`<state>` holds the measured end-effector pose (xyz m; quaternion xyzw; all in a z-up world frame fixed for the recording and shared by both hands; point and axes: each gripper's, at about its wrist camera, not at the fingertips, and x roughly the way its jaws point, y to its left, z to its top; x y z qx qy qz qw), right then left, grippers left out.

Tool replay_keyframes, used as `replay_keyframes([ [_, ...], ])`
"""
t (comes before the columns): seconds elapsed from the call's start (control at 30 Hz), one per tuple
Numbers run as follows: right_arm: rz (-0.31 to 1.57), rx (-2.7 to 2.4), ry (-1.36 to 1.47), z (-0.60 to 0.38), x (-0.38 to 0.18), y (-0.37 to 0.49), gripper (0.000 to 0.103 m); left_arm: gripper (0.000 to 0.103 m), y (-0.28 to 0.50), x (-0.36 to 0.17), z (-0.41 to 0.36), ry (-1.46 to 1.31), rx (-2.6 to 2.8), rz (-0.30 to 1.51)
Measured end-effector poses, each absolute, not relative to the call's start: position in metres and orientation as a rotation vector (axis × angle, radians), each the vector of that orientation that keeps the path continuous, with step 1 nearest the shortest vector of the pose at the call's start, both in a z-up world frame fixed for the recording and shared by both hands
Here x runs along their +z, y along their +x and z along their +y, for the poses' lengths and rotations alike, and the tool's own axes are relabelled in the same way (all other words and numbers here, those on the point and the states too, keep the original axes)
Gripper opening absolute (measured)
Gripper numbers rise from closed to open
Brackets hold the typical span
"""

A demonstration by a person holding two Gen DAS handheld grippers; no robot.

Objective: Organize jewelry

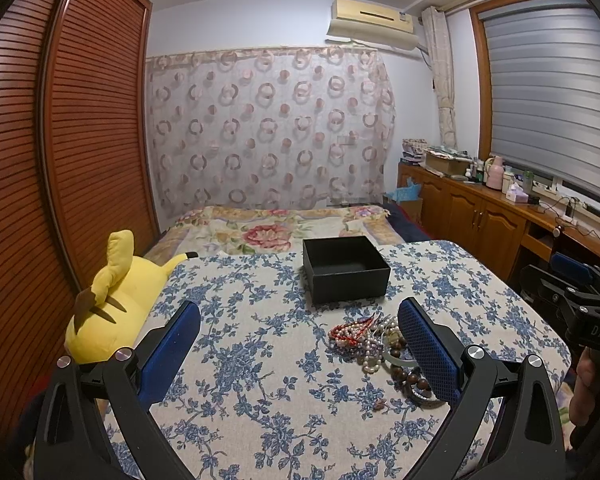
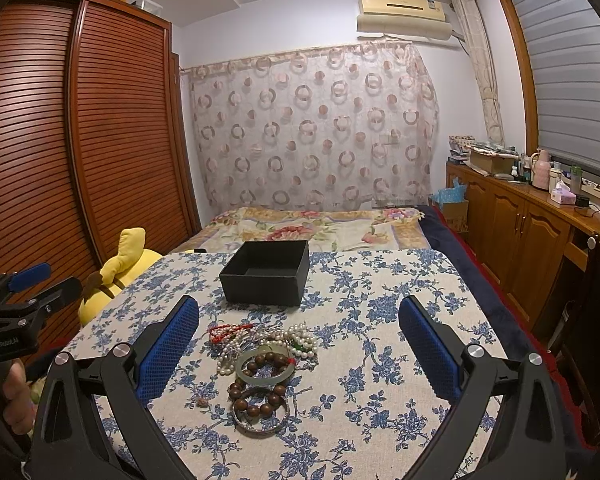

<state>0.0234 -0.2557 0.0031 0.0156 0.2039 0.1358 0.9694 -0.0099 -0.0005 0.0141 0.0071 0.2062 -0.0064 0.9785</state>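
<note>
Right wrist view: the jewelry pile [image 2: 260,360] lies on the floral cloth [image 2: 380,360], ahead of the right gripper [image 2: 298,320] and between its finger lines, a little toward the left finger.
Pile make-up: red beads [image 2: 228,331] and pearls [image 2: 300,340] at the far end; a pale bangle [image 2: 265,369] and a wooden bead bracelet [image 2: 260,398] at the near end, with a thin metal bangle [image 2: 260,420] nearest of all.
Long axis: the pile runs roughly near to far, pointing toward the box [image 2: 266,276].
Box: black, open-topped, nothing visible inside, just beyond the pile and apart from it.
Right jaws: spread wide, holding nothing, above the cloth.
Left wrist view: the same pile [image 1: 374,344] sits off to the right, partly hidden behind the right finger [image 1: 428,356] of the left gripper [image 1: 298,320]; the box [image 1: 346,270] is ahead and slightly right.
Left jaws: spread wide, holding nothing.
Nearer arm: the right, by my reading, since the pile is almost centred for it, while the left would need to shift rightward.
Likely first pick: the metal bangle or wooden bracelet, being closest to the fingertips.
Risk: tangled strands may drag neighbours along.
</note>
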Motion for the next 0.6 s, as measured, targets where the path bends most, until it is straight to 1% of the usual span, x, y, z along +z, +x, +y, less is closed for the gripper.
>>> replay_keyframes([
  [0.6,0.411,0.274,0.031,-0.2557,0.0034,0.0223,0.101,0.096,-0.0122,0.0113,-0.0024,0.017,-0.013,0.413],
])
